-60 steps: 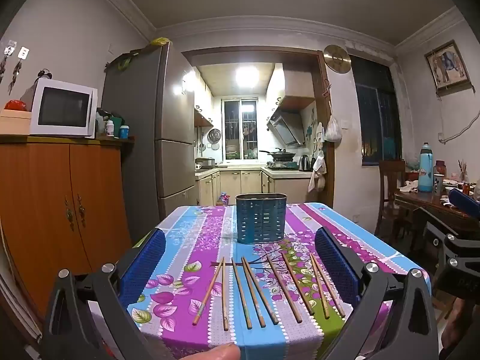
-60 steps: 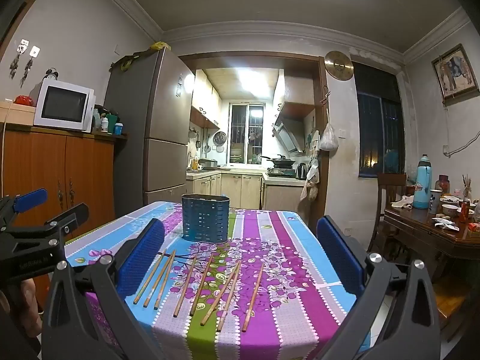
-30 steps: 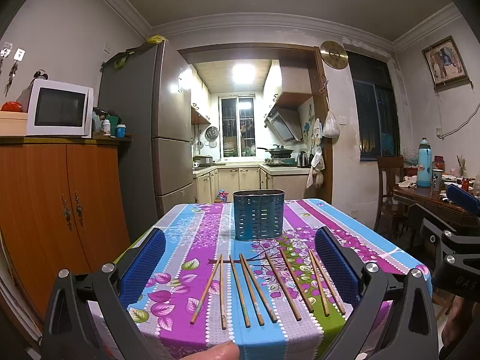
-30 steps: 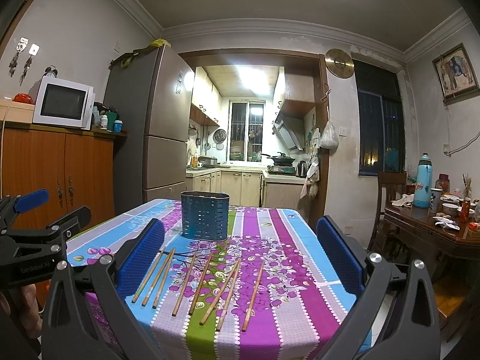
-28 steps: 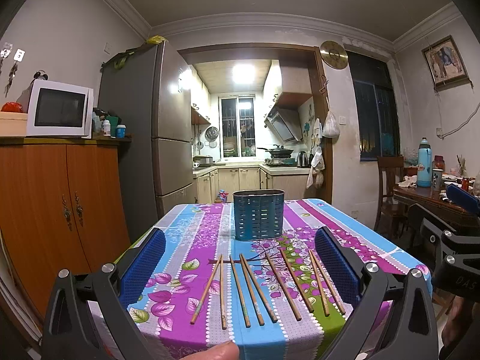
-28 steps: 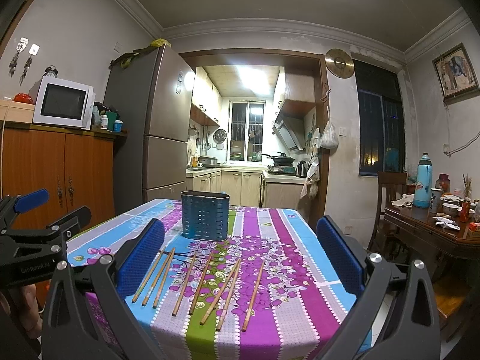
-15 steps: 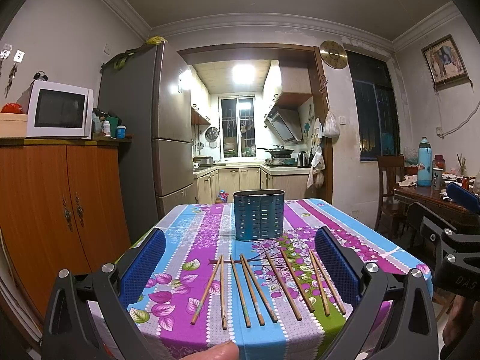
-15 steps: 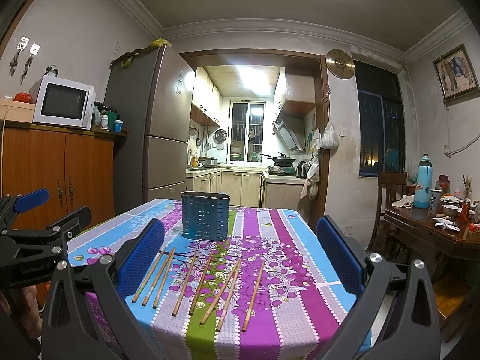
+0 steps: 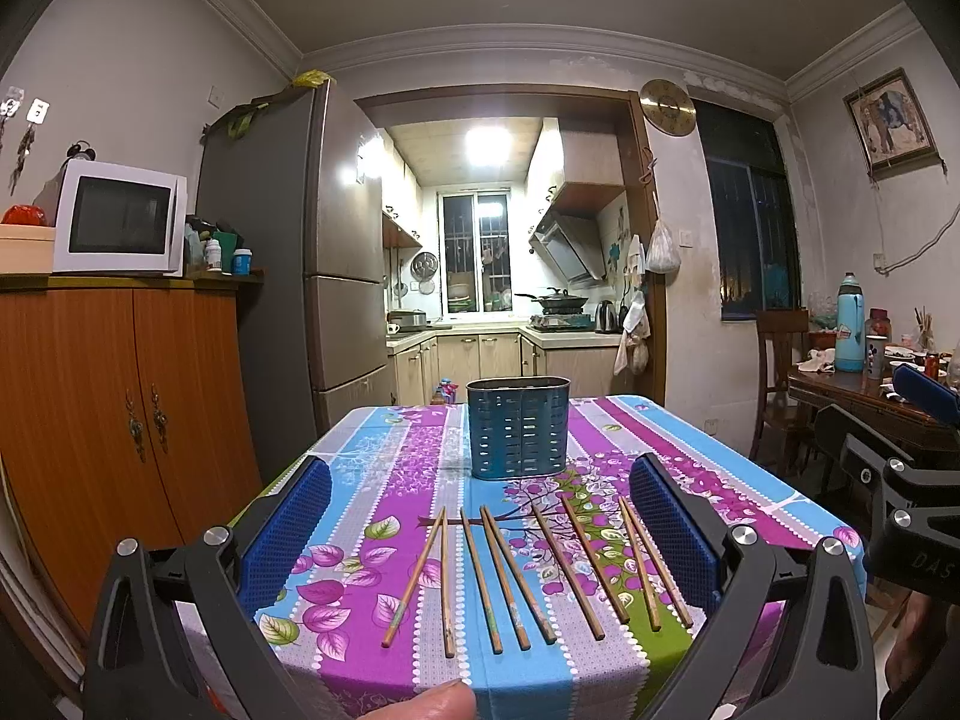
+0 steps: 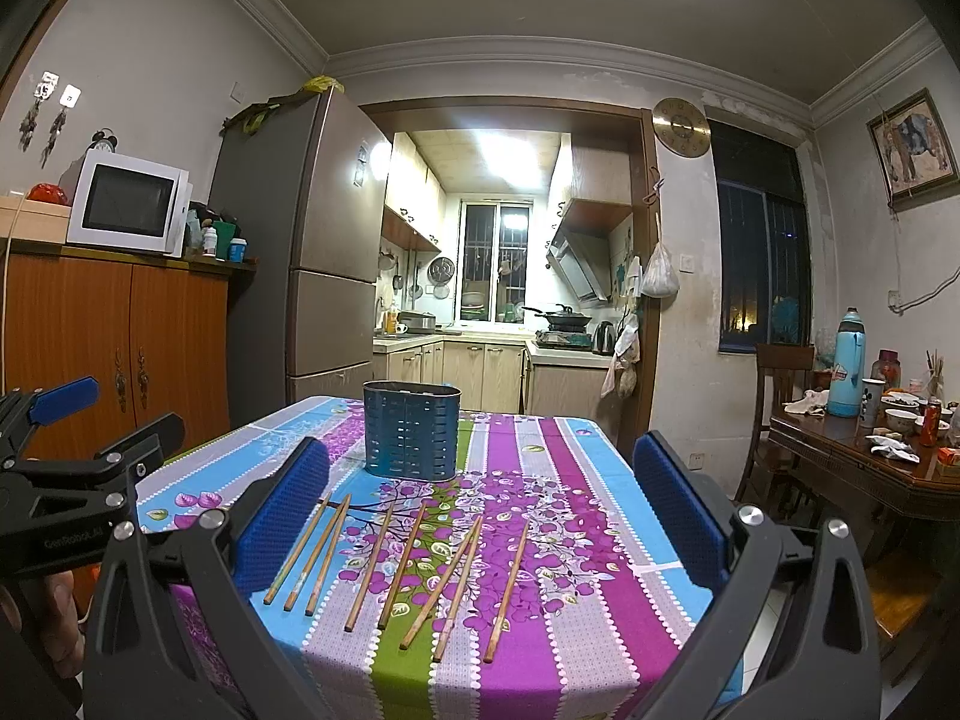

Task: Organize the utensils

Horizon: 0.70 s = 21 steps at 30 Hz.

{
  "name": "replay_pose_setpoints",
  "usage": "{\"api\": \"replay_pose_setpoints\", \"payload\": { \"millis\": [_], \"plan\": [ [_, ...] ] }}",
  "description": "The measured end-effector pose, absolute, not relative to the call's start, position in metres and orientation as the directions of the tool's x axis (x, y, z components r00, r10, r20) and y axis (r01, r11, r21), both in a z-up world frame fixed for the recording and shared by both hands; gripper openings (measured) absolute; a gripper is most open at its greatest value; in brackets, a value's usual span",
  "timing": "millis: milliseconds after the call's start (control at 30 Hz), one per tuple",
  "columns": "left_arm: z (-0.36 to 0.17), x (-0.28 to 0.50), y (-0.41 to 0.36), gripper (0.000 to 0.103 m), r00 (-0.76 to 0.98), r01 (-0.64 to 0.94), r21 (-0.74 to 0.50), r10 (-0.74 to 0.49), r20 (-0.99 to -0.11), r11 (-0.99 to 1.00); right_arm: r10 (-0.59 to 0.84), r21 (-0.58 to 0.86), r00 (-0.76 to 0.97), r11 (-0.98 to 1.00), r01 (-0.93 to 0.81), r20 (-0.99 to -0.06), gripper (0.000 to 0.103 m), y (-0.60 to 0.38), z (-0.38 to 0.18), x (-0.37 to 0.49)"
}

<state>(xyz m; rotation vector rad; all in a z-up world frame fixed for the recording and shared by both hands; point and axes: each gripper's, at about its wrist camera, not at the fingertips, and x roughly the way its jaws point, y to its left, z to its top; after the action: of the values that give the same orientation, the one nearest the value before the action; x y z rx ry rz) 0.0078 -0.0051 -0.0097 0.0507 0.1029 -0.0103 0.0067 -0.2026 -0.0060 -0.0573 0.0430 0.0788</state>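
Observation:
Several wooden chopsticks (image 9: 528,570) (image 10: 408,558) lie side by side on the near part of a table with a flowered, striped cloth (image 9: 384,480) (image 10: 576,540). Behind them stands a blue perforated utensil holder (image 9: 518,427) (image 10: 411,429), upright, and its inside is hidden from both cameras. My left gripper (image 9: 480,516) hovers open in front of the table's near edge, nothing between its blue pads (image 9: 288,528). My right gripper (image 10: 480,504) is likewise open and empty, a little to the right of the left one.
A wooden cabinet (image 9: 120,408) with a microwave (image 9: 120,222) stands left of the table, a grey fridge (image 9: 336,276) behind it. At the right is a dark dining table (image 10: 864,456) with a thermos, cups and a chair (image 10: 780,384). A thumb tip (image 9: 432,702) shows at the bottom.
Both cameras have dropped slightly compared with two seconds ago; over the last second almost nothing has moved. Chopsticks and holder lie as before.

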Motion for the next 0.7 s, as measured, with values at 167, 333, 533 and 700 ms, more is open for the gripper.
{"api": "replay_pose_setpoints", "payload": {
  "millis": [167, 333, 533, 700],
  "plan": [
    [-0.010, 0.008, -0.005, 0.099, 0.995, 0.013, 0.051, -0.008, -0.104, 0.999, 0.077, -0.056, 0.996, 0.995, -0.079, -0.046, 0.098, -0.203, -0.006, 0.007],
    [-0.010, 0.009, -0.004, 0.099, 0.994, 0.013, 0.053, -0.007, -0.106, 0.998, 0.077, -0.056, 0.996, 0.995, -0.080, -0.046, 0.098, -0.203, -0.008, 0.007],
    [-0.011, 0.009, -0.004, 0.099, 0.994, 0.015, 0.053, -0.009, -0.107, 0.998, 0.078, -0.056, 0.996, 0.995, -0.080, -0.046, 0.098, -0.204, -0.008, 0.007],
    [-0.017, 0.023, 0.008, 0.099, 0.991, 0.033, 0.077, -0.023, -0.130, 0.996, 0.087, -0.060, 0.994, 0.994, -0.092, -0.072, 0.098, -0.205, -0.015, 0.012]
  ]
}}
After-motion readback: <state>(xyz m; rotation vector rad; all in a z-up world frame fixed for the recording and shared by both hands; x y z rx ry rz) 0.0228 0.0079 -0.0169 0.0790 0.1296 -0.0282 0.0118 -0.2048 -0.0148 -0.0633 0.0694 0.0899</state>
